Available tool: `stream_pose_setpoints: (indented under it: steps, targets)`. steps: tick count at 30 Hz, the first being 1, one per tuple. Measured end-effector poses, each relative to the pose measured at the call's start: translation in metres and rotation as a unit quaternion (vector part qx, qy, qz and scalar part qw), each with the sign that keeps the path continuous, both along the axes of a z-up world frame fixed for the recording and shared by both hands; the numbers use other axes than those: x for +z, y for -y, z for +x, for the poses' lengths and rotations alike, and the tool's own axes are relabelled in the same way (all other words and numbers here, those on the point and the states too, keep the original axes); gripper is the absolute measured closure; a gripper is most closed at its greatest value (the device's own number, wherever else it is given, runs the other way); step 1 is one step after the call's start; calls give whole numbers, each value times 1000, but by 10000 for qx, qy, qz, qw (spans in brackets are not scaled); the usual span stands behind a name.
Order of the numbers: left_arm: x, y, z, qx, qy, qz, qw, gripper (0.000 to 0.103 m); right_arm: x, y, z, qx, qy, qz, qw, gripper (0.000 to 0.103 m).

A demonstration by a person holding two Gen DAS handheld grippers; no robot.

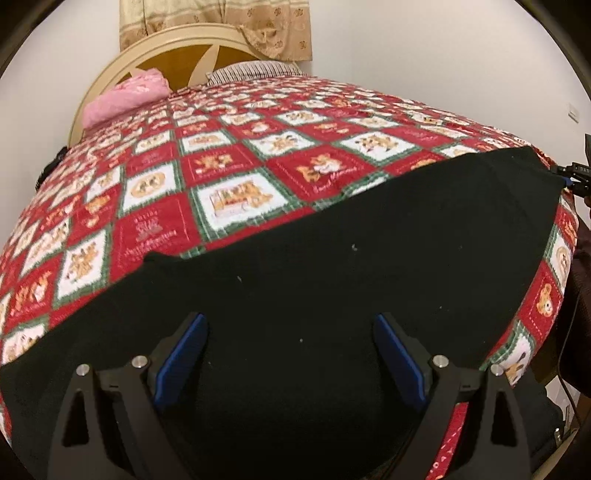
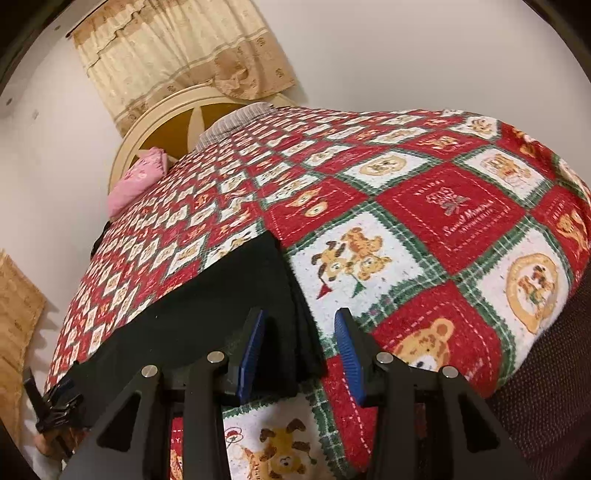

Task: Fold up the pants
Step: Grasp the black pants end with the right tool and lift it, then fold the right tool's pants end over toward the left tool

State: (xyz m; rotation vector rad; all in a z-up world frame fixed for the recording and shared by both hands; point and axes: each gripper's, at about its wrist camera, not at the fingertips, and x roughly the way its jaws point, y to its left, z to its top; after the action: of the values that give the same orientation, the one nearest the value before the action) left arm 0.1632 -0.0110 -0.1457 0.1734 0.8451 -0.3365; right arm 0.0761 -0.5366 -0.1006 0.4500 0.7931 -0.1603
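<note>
The black pants (image 1: 332,258) lie flat in a long band across the near side of the red, white and green patterned bedspread (image 1: 236,155). My left gripper (image 1: 291,336) hovers over their near part with its blue pads wide apart and nothing pinched; it also shows as the left gripper (image 2: 55,402) at the pants' far left end. The pants (image 2: 207,314) end at a layered edge that lies between the fingers of my right gripper (image 2: 301,350). Its jaws stand partly apart; bedspread shows between the cloth and the right pad (image 2: 347,347). The right gripper (image 1: 574,177) appears small at the pants' right corner.
A pink bundle (image 1: 122,96) and a striped pillow (image 1: 251,70) lie by the round cream headboard (image 1: 155,48), under a beige curtain (image 1: 221,22). A dark sleeve (image 1: 583,266) hangs off the bed's right edge. Brown board (image 2: 18,314) leans by the left wall.
</note>
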Motion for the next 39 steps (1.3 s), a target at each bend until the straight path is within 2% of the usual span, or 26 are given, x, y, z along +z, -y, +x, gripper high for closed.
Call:
stream_pose_setpoints:
  steps: [2,7,14,16,18,24,29,33,36,39]
  targets:
    - [1,-1,0,7,-9,-41,10000,9,0,1,3,15,15,-52,10000,61]
    - [0,-1,0,14,-43,-86,10000,7,-4,2,13,224,81,237,9994,61]
    - [-3,0,0,-7,-9,-117,9999,3,-6,-11,24,451,-66,-94,9989,63]
    - [-2,-1,0,-8,-4,-133,9999,3,-6,-18,29,497,-120,-207,9985,79]
    - [-2,-2,-1,-8,-4,-160,9999,3,-6,-23,33,580,-121,-153,9981,89]
    - [-2,-5,-3,-9,25,-264,9996,3,17,-41,25,479,159,-361,9981,91]
    - [1,-8,-3,-7,73,-435,9990,3,62,-93,19,660,527,-1204,9891,91]
    - [7,-15,-8,104,183,-646,9977,3,86,-150,24,1150,707,-1678,9765,91]
    - [14,-15,-15,73,200,-973,9950,3,87,-188,30,1538,698,-1734,9703,91]
    - [20,-5,-20,-113,244,-1062,9940,3,72,-236,37,2039,650,-1756,9609,91]
